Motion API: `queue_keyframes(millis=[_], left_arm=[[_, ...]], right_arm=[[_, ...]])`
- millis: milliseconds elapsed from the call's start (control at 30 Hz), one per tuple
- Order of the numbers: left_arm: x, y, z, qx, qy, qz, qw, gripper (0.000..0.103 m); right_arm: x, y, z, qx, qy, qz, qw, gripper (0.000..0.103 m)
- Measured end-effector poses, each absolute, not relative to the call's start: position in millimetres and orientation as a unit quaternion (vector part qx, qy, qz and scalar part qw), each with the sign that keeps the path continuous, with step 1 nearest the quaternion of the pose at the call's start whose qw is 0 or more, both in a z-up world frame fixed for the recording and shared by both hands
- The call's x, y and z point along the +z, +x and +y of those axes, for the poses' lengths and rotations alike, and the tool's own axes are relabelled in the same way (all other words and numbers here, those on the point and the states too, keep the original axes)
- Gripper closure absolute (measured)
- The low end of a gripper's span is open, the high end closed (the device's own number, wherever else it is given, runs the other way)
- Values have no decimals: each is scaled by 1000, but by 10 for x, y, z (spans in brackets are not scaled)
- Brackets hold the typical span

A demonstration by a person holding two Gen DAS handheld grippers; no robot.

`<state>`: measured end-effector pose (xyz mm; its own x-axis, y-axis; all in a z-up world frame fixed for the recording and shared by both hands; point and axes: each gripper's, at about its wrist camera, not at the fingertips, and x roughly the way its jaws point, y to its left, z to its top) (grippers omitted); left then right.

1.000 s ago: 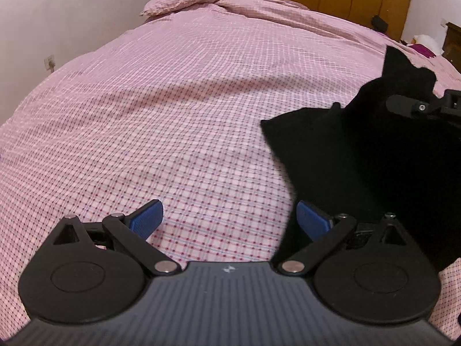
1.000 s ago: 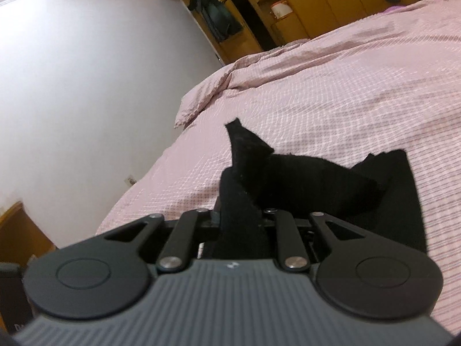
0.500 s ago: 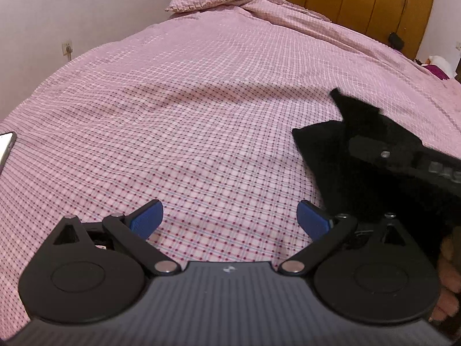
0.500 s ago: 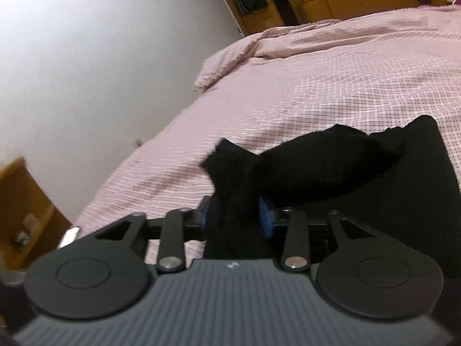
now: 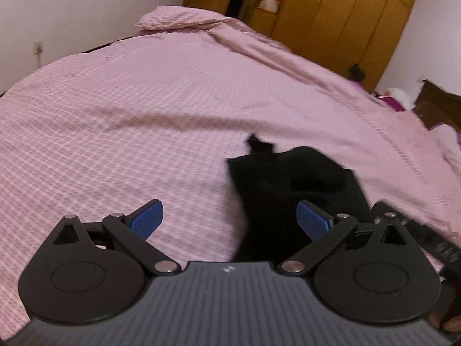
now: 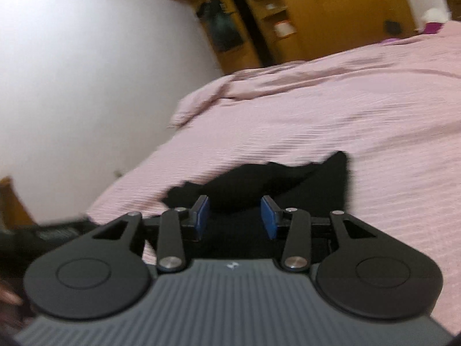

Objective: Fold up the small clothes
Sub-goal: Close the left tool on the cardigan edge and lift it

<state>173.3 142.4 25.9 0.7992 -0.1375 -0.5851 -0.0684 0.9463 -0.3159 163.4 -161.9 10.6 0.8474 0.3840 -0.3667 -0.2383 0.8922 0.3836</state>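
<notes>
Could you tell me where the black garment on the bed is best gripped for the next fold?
I'd pinch the black garment at its small pointed corner on the far edge, coming from above: it sticks out over the pink bedspread, so fingers likely catch one layer.

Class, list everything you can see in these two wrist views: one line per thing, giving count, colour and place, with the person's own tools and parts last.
black garment: one, black, lying partly folded on the bedspread, just ahead of both grippers.
bedspread: one, pink check, covering the whole bed.
pillow: one, same pink check, at the far end of the bed by the wall.
wardrobe: one, yellow-brown wood, against the far wall.
wall socket: one, pale, low on the white wall.
left gripper: one, black with blue fingers, open over the bed, holding nothing.
right gripper: one, black with blue fingers, open, garment ahead but not pinched.
</notes>
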Motion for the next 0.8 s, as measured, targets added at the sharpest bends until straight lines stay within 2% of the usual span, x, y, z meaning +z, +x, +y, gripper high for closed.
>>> queue_keyframes(millis=[200,433,467,500,533,567,600,700,800], left_arm=[[307,1690,1126,-51,-142,303,941,2],[127,1824,882,-63,-153,317,934,3],[83,1868,884,-55,-153,317,934,10],[51,1900,891,-53,-154,317,934,30],[26,1936,911,-57,-160,322,931,44],[9,1982,978,-63,-174,330,926,69],[2,1986,1038,-67,-196,334,920,83],[58,1887,1208,-58,-211,315,924,89],[17,1822,1289,-37,-201,314,927,90]], right_arm=[[-160,1573,-1867,103,174,252,946,59],[-345,1569,-1891,104,202,267,937,59],[-364,1579,-1907,105,204,271,935,59],[-368,1561,-1913,109,209,275,932,59],[-347,1540,-1917,111,211,277,931,59],[-333,1534,-1912,112,209,277,931,59],[-322,1514,-1913,113,206,276,932,59],[-266,1480,-1934,115,207,269,934,59],[-266,1499,-1925,118,206,268,934,59]])
